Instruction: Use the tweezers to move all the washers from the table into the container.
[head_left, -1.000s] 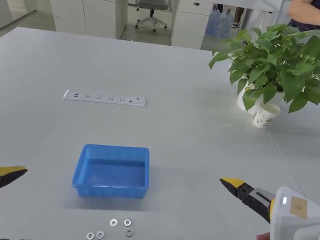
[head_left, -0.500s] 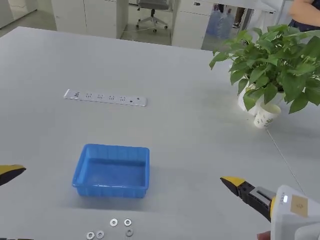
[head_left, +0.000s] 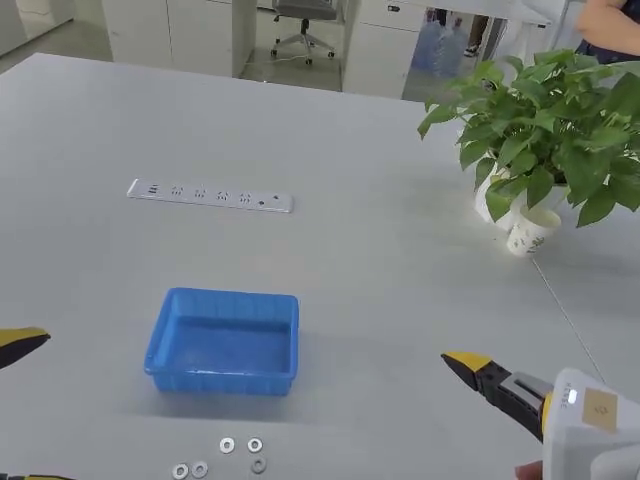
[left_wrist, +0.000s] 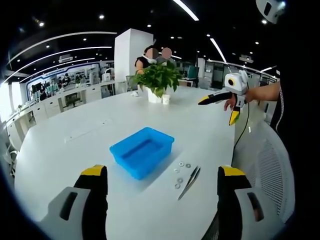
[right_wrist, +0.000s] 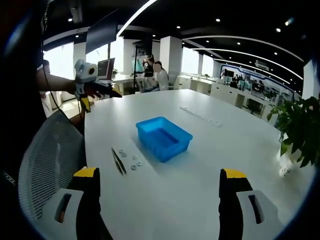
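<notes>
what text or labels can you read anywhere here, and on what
No text can be read.
power strip: small dark marks, too small to read.
paper cup by the plant: greenish print, too blurred to read.
blue container: no label visible.

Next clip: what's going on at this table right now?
A person holds a gripper in each hand over a grey table. The left gripper and right gripper are both open and hold nothing. The tweezers lie on the table beside five washers, near the person's edge, with neither gripper on them. The blue container just beyond them looks empty, so no washer has gone in yet.
</notes>
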